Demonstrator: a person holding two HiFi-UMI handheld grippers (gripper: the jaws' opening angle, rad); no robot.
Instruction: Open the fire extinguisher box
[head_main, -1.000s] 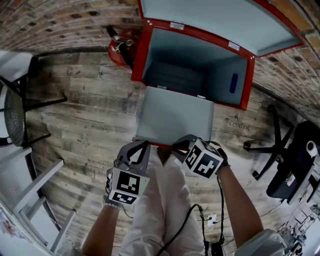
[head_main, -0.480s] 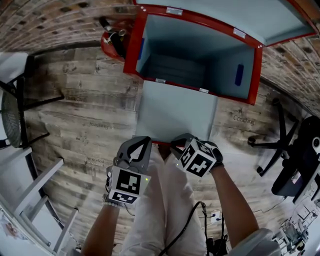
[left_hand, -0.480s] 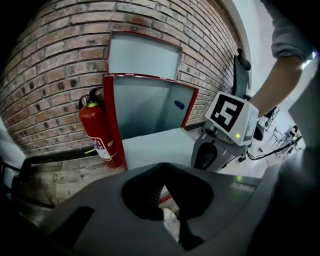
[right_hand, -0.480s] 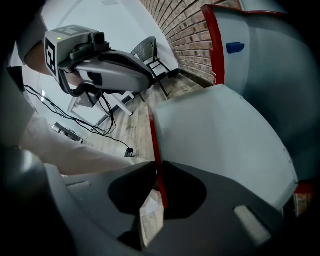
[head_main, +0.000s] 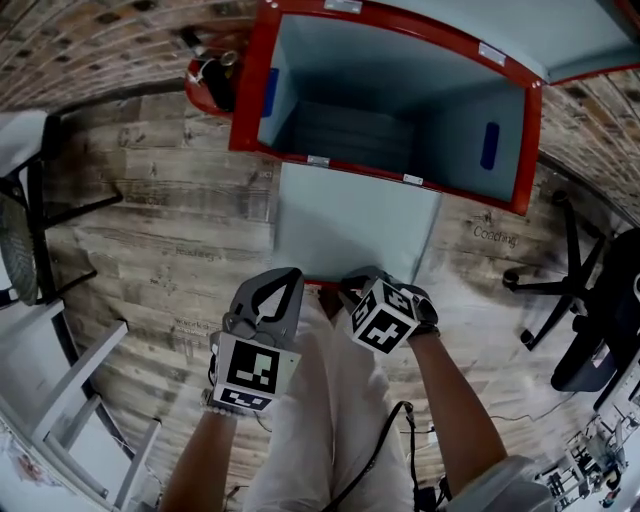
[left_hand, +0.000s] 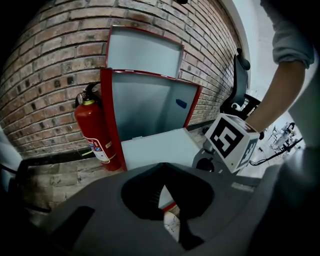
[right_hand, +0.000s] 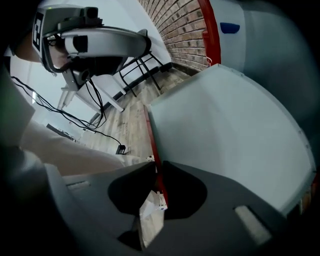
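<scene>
The red fire extinguisher box (head_main: 250, 95) stands open against the brick wall, its pale inside bare. Its upper door (head_main: 520, 35) is swung up. Its lower door (head_main: 355, 225) hangs down and out towards me. My right gripper (head_main: 350, 288) grips that door's red front edge (right_hand: 152, 140), which runs between the jaw tips (right_hand: 156, 166); the jaws have just eased open slightly, with the edge still between them. My left gripper (head_main: 288, 278) is shut and empty, just left of that edge (left_hand: 161, 166). A red extinguisher (left_hand: 92, 127) stands left of the box.
A black office chair (head_main: 600, 330) stands at the right. A dark chair (head_main: 25, 230) and a white frame (head_main: 70, 400) are at the left. The person's light trousers (head_main: 320, 420) fill the space below the grippers. A cable (head_main: 375, 450) trails on the wooden floor.
The right gripper has sunk with the lower door's edge, and the door has swung further down. The left gripper has dropped a little beside it.
</scene>
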